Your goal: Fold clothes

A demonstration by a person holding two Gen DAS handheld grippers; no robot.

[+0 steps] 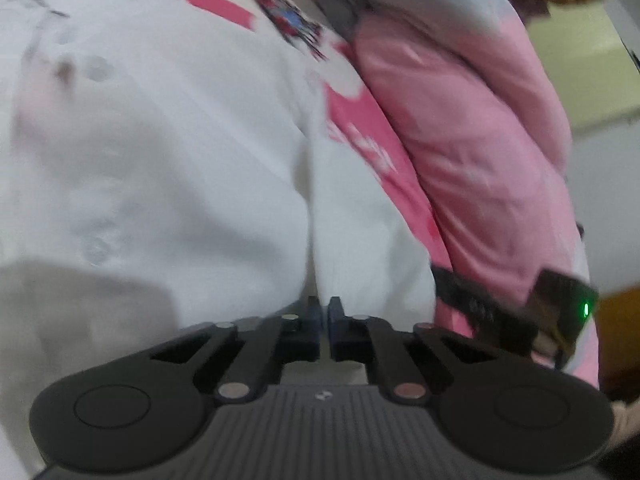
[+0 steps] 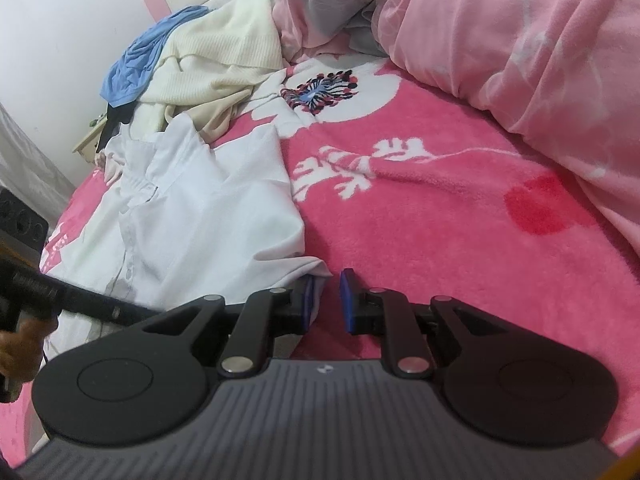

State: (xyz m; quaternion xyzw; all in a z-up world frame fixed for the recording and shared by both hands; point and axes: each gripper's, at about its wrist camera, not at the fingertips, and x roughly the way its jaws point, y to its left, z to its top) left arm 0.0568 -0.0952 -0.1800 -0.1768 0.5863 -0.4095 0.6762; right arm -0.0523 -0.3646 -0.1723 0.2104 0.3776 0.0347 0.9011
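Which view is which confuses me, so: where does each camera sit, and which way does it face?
Left wrist: on the left gripper, aimed down past its shut jaws, close onto the shirt; nothing else of the person is clear.
Right wrist: on the right gripper, angled down across the blanket, its open jaws at the shirt's corner, clothes pile beyond; a hand holds the left gripper at left.
Shared: shirt, blanket, duvet.

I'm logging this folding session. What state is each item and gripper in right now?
white shirt: spread on the bed, buttoned, not yet folded
left gripper: shut at the shirt's hem
right gripper: slightly open, shirt corner at its left pad
cream garment: crumpled in a pile
blue garment: crumpled
pink quilt: bunched up
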